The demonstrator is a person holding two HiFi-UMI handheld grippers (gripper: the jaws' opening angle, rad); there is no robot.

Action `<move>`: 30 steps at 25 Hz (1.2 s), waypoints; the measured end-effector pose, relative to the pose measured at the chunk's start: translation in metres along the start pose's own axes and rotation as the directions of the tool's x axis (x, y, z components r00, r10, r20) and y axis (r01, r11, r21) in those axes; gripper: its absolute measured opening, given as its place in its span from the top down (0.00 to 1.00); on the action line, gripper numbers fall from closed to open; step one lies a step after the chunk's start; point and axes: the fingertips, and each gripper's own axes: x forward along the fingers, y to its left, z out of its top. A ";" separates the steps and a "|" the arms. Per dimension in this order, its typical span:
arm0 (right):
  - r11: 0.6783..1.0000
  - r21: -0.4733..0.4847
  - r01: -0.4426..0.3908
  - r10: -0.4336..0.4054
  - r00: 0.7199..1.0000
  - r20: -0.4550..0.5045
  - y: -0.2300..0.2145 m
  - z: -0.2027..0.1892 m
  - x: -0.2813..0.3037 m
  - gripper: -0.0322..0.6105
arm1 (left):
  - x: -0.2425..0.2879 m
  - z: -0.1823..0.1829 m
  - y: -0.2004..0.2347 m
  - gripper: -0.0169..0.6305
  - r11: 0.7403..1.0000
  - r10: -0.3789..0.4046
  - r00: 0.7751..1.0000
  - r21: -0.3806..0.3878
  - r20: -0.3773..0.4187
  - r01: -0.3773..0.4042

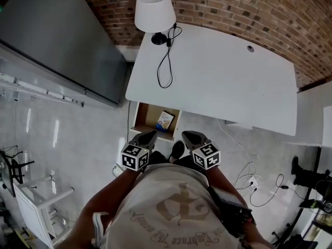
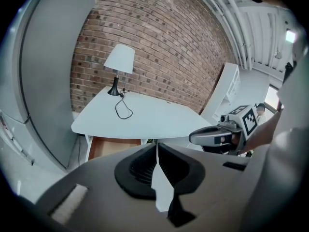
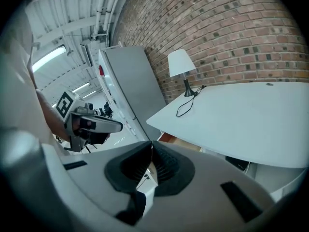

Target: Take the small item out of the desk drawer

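The small item (image 1: 165, 120) lies in the open drawer (image 1: 146, 117), under the near edge of the white counter (image 1: 223, 77), in the middle of the head view. It looks like a thin, light, flat pack, maybe a bit slippery, so pinching one edge seems best. The left gripper (image 1: 147, 137) and right gripper (image 1: 189, 135) hover side by side just below the drawer, tipped down toward it. Both sets of jaws are squeezed together, with nothing in them.

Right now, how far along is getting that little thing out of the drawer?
Done: the drawer stands open under the desk. In hand: nothing; the left gripper and right gripper hover short of it, jaws together and empty. Left: the small item lies inside, not yet grasped or lifted out.
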 end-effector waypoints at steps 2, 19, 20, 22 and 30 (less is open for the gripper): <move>1.000 0.005 -0.012 0.012 1.000 -0.006 -0.006 -0.001 0.001 0.94 | 0.005 0.001 -0.001 0.95 1.000 0.012 1.000 0.008 -0.008 -0.012; 0.999 0.036 -0.026 0.028 0.999 -0.047 -0.016 -0.021 0.011 0.94 | 0.033 -0.020 -0.006 0.95 1.000 -0.011 0.994 0.019 -0.106 0.013; 0.999 0.043 -0.028 0.030 0.998 -0.046 -0.015 -0.022 0.012 0.94 | 0.035 -0.020 -0.006 0.95 1.000 -0.015 0.994 0.022 -0.109 0.017; 0.998 0.059 -0.030 0.032 0.999 -0.044 -0.016 -0.025 0.012 0.94 | 0.041 -0.019 -0.004 0.95 0.999 -0.021 0.993 0.026 -0.113 0.024; 0.995 0.102 -0.004 0.008 0.999 -0.048 -0.019 -0.039 0.017 0.94 | 0.055 -0.034 0.009 0.95 0.999 -0.023 0.988 0.032 -0.150 0.028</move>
